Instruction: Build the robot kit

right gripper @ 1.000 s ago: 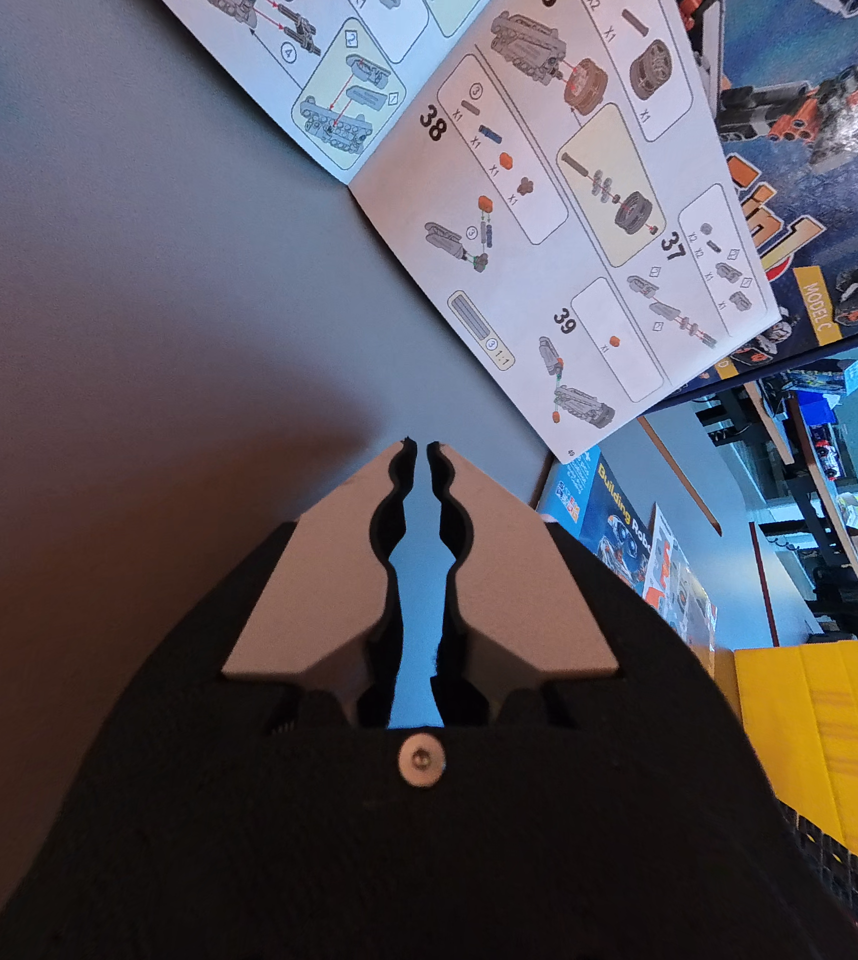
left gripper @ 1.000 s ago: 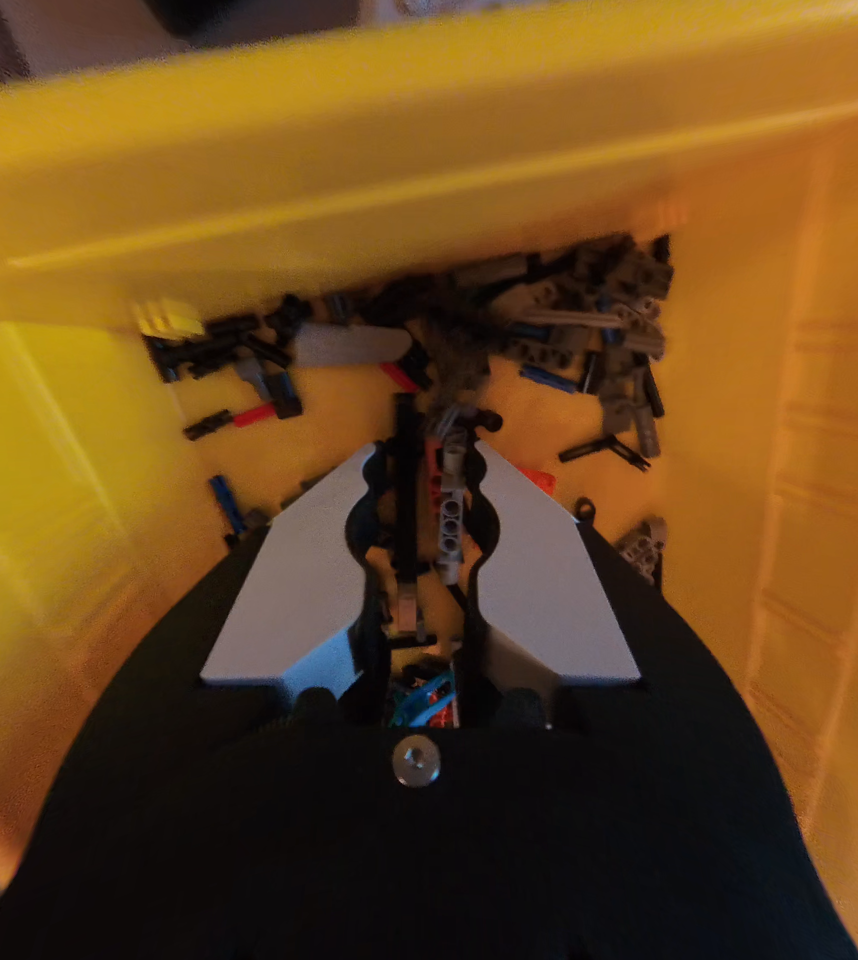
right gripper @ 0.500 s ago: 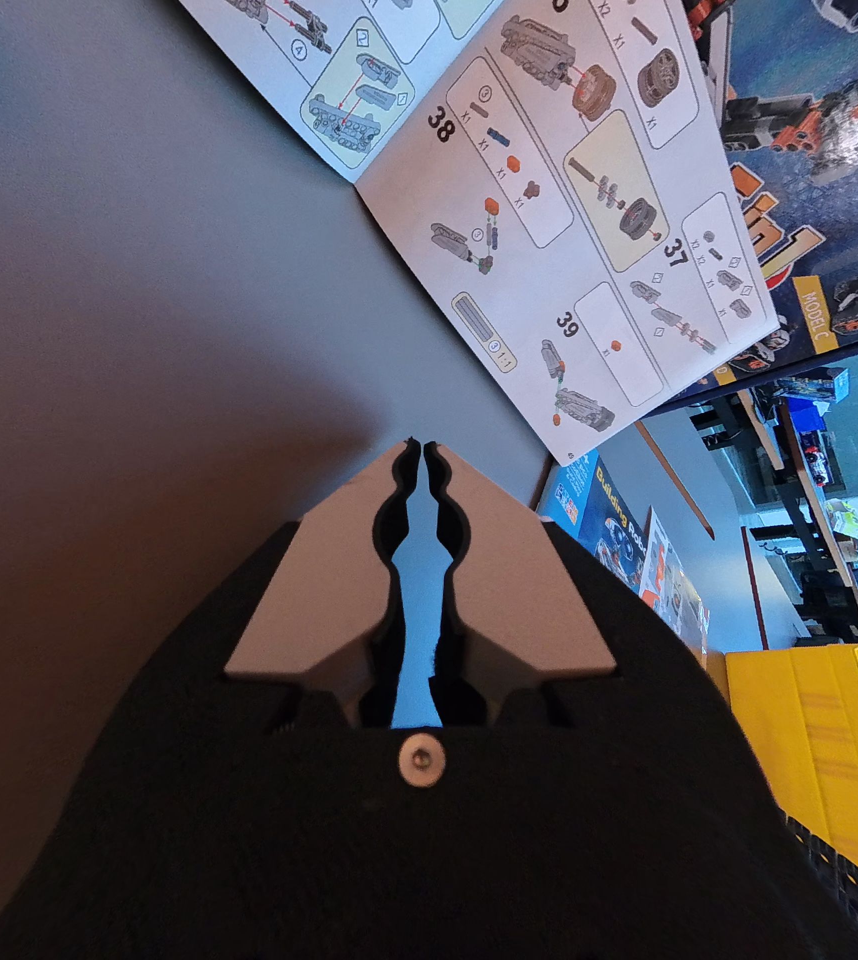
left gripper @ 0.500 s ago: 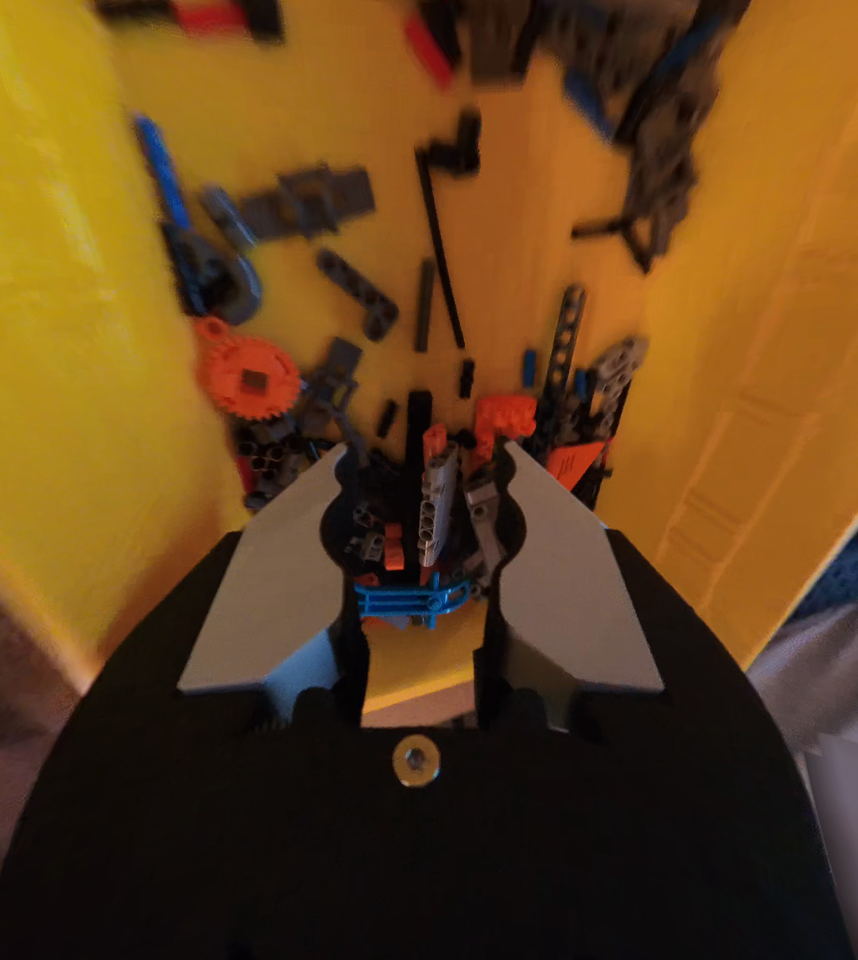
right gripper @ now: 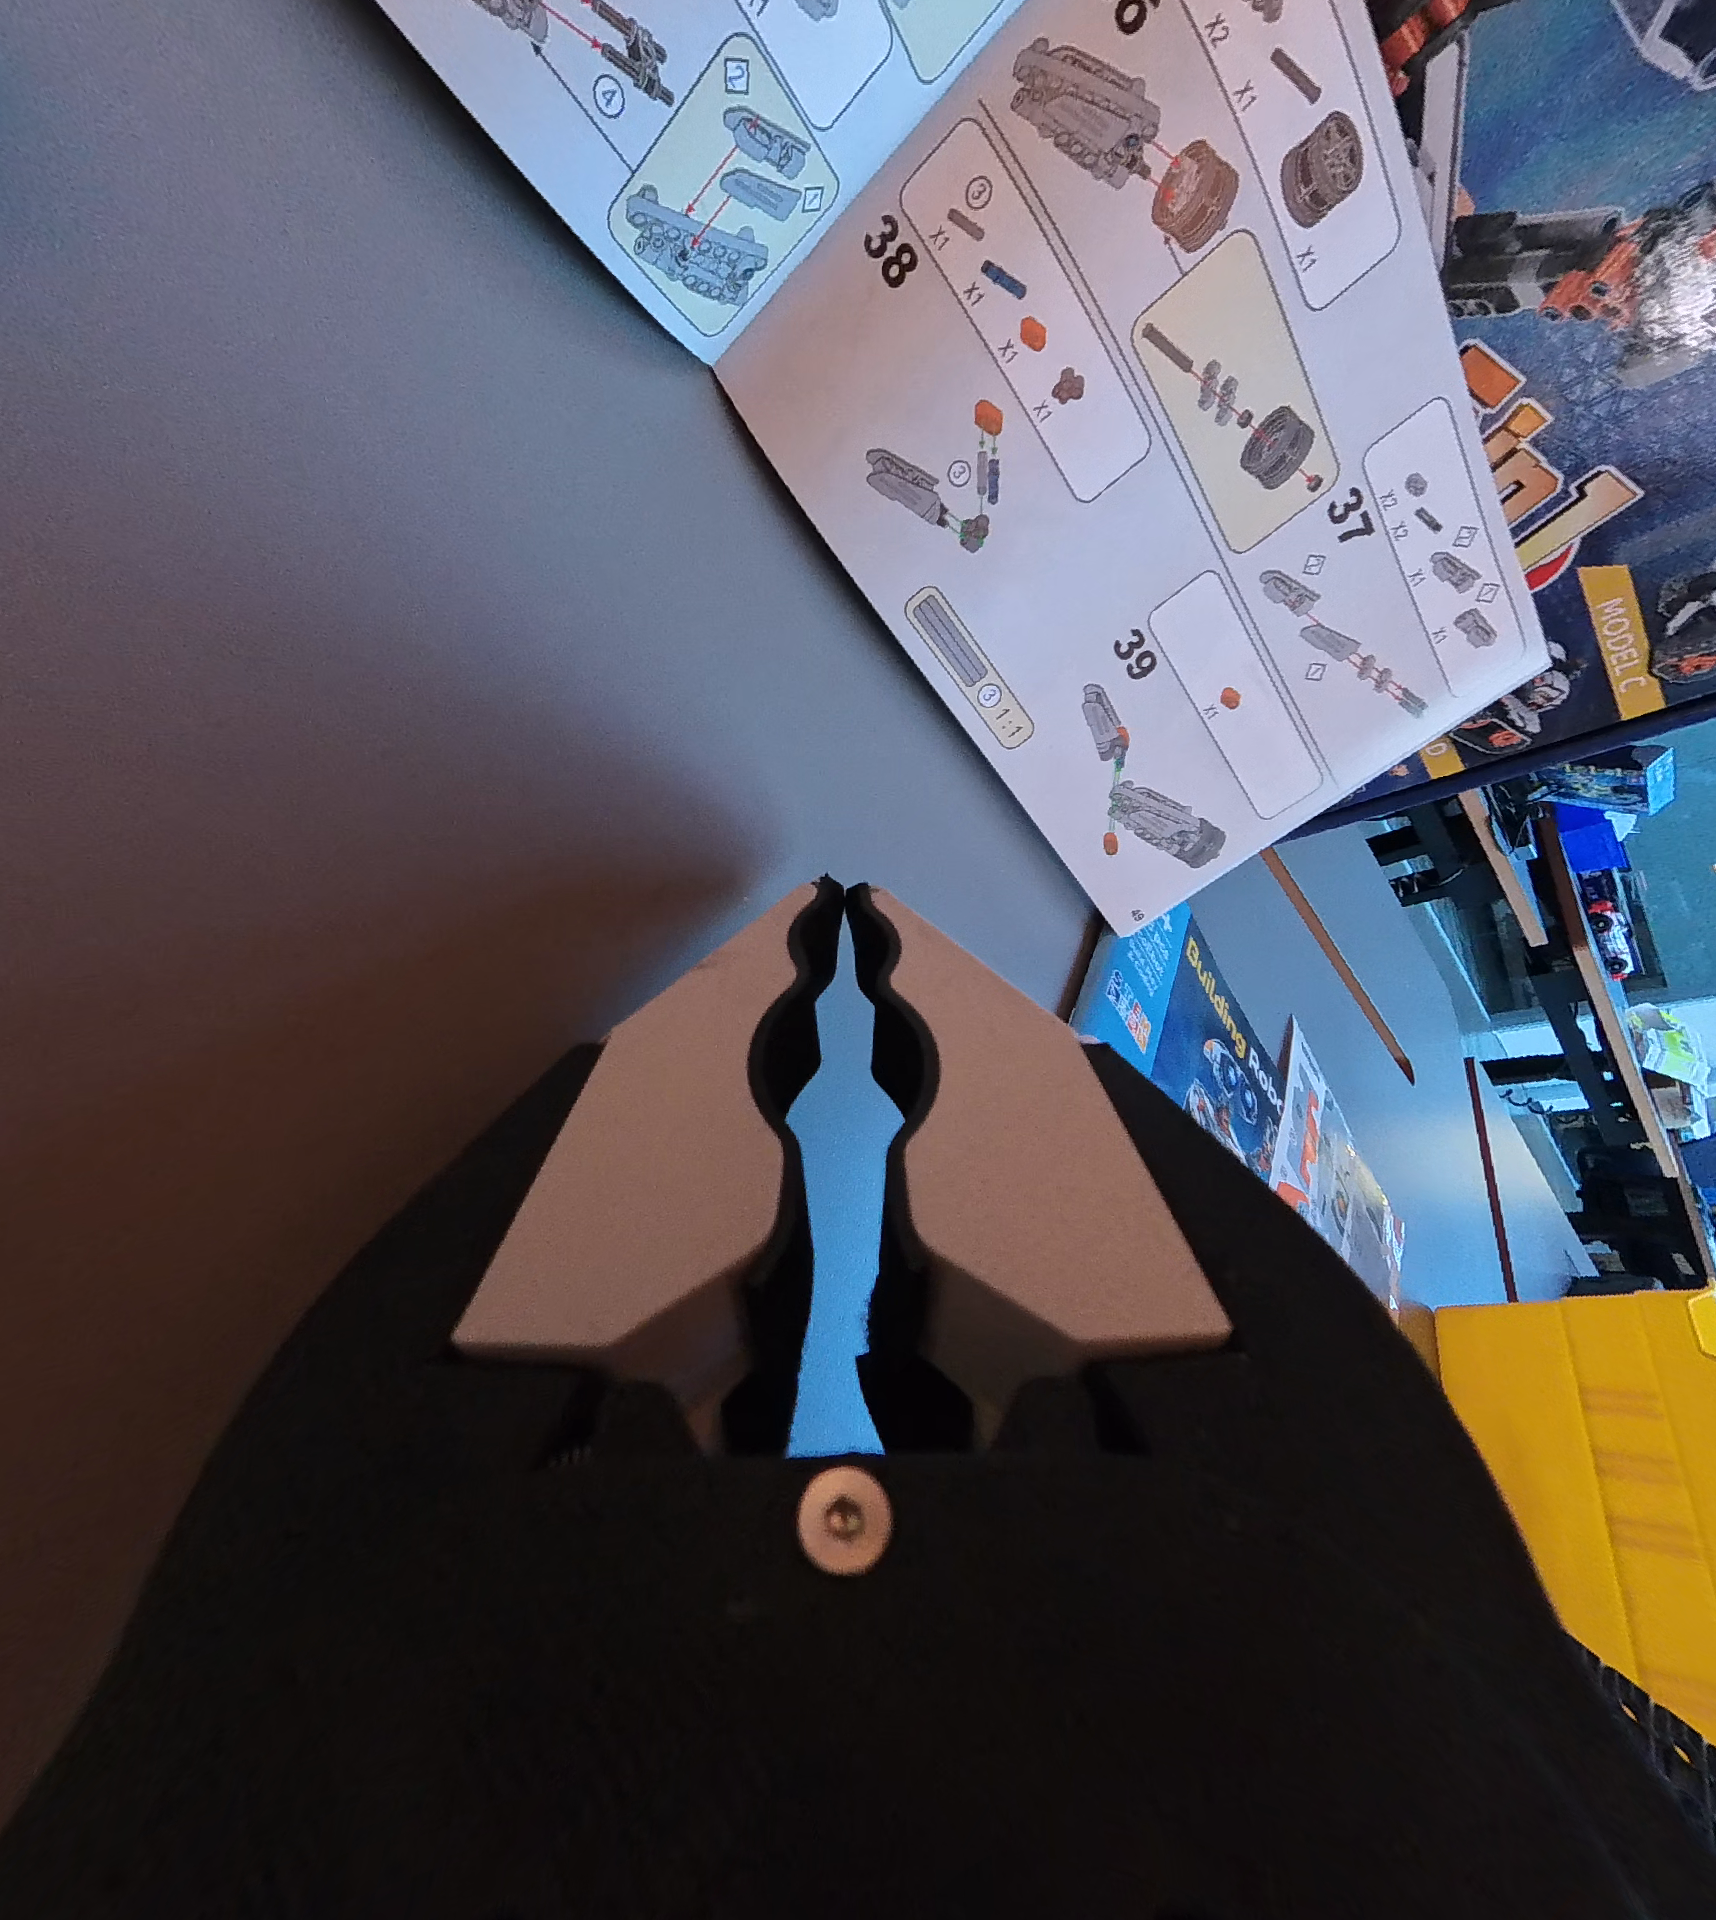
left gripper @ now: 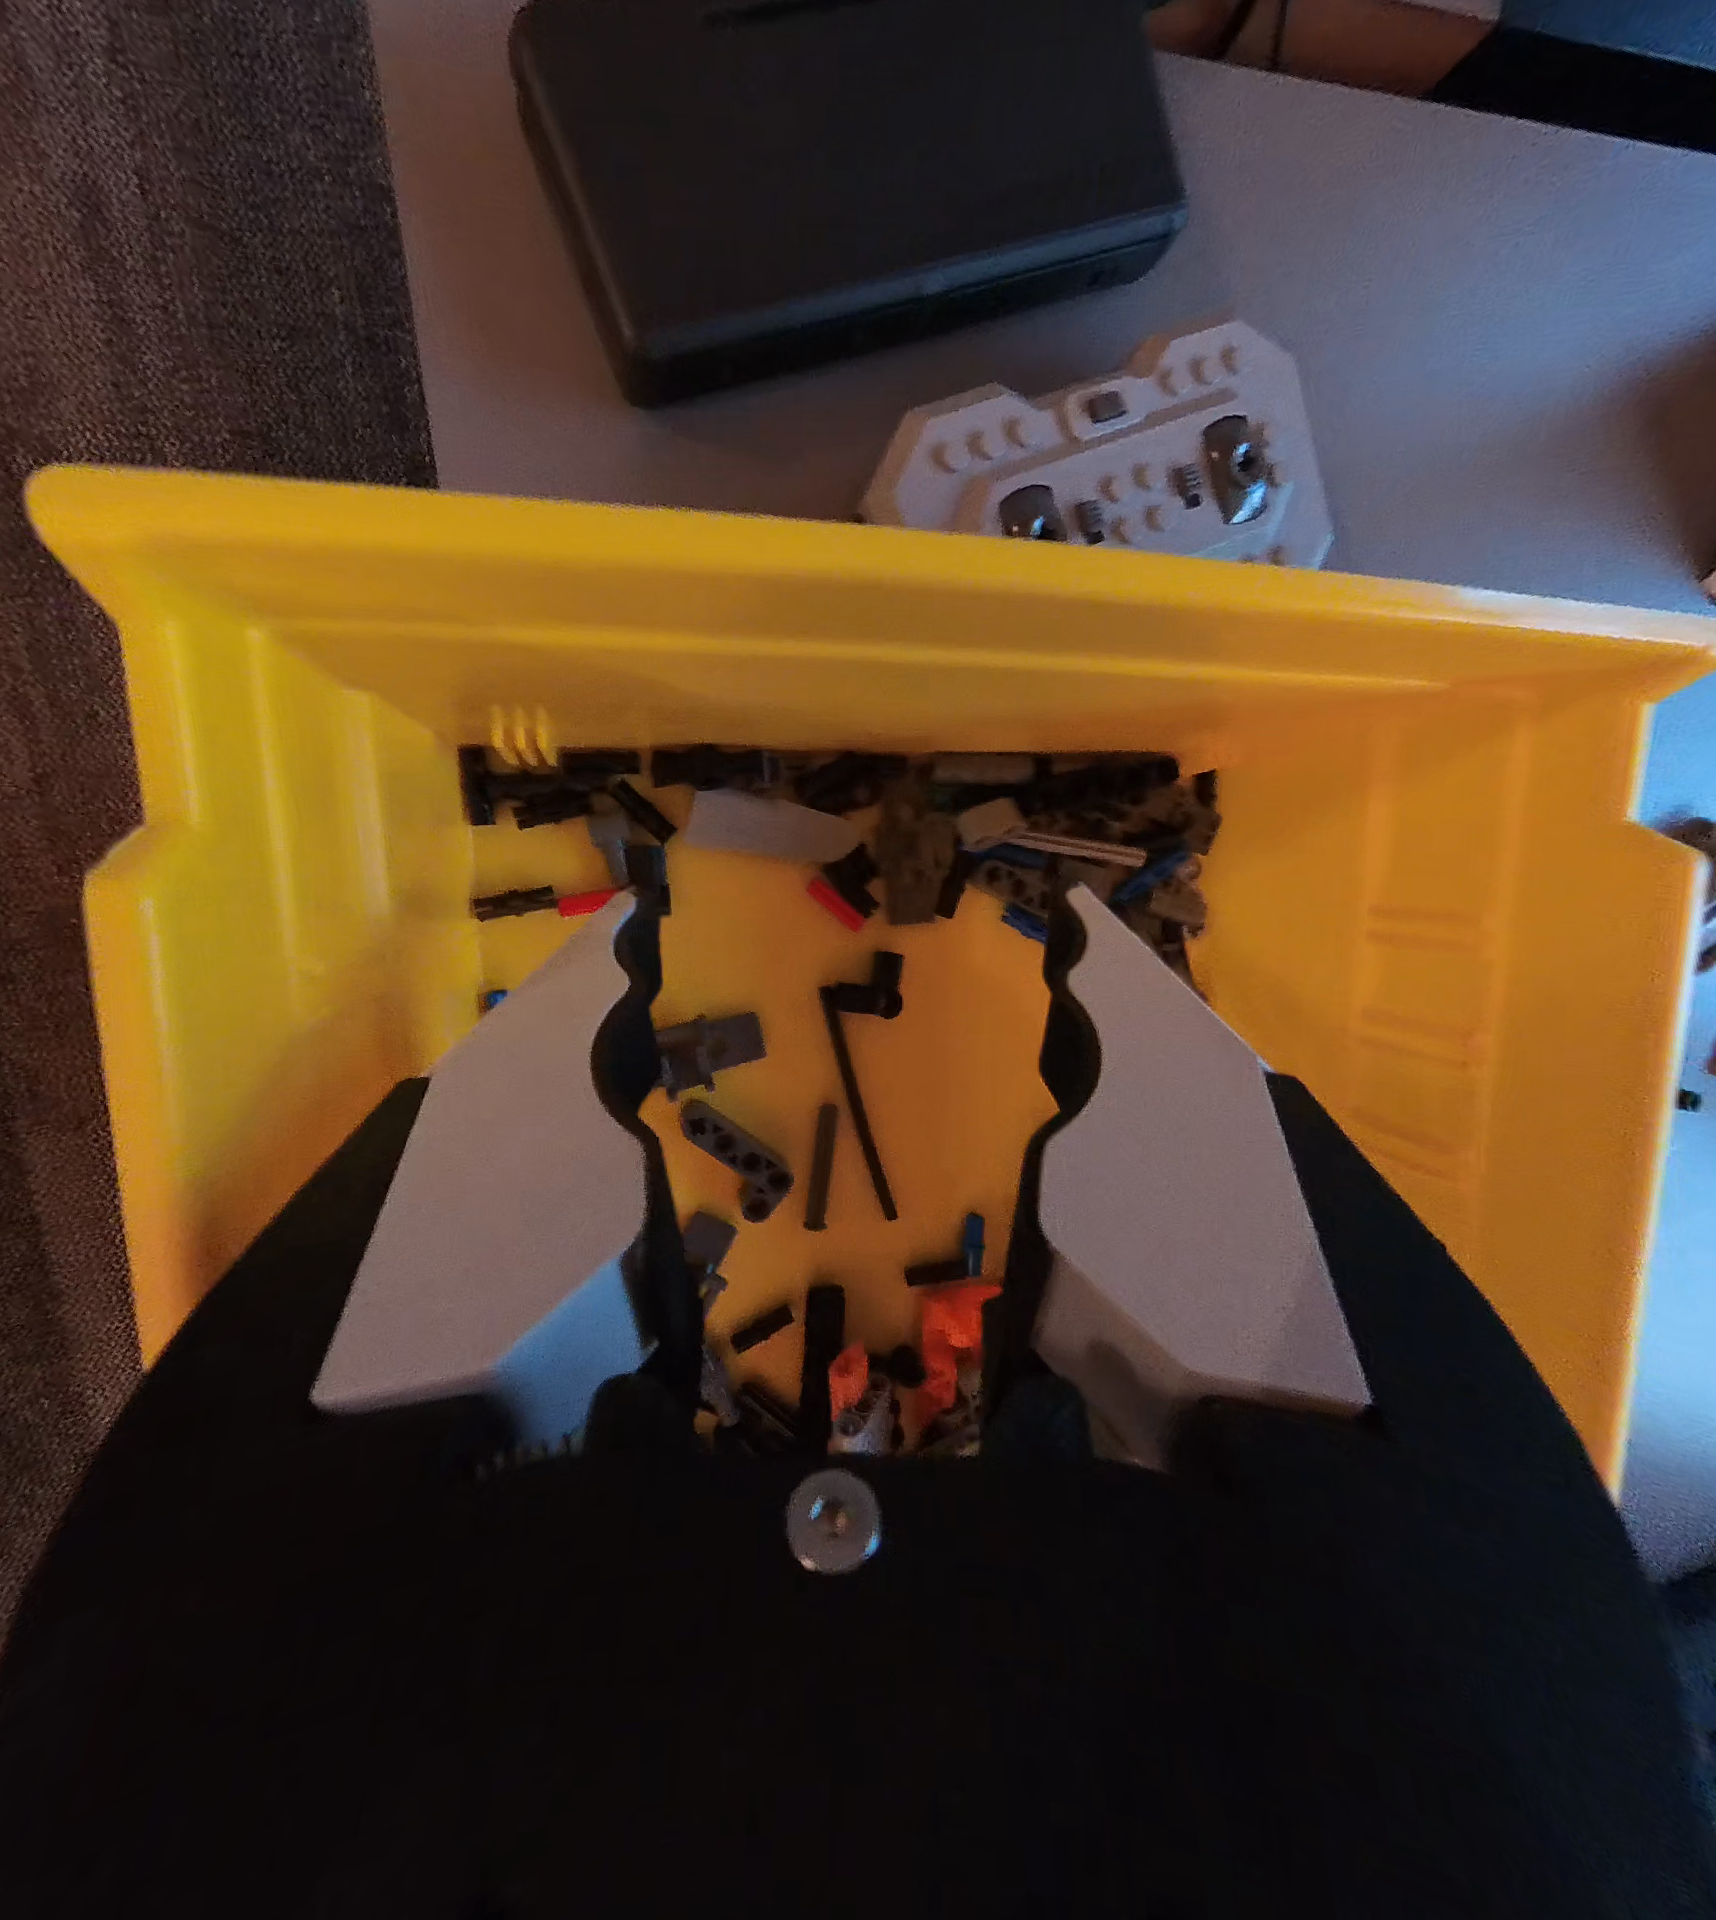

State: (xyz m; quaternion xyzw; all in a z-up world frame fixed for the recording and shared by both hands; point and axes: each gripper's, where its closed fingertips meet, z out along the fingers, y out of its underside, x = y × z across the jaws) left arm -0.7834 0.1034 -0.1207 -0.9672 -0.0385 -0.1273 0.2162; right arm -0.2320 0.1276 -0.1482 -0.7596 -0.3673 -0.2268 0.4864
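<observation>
Yellow bin (left gripper: 293,935) of small building pieces (left gripper: 937,831) (mostly black, grey) beneath wide-apart left tongs (left gripper: 849,920); right tongs (right gripper: 846,888) together, empty.

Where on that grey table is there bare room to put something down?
The grey table is bare left of the open booklet, ahead of the right gripper. It is crowded inside the yellow bin, and around the white controller and black case.
</observation>
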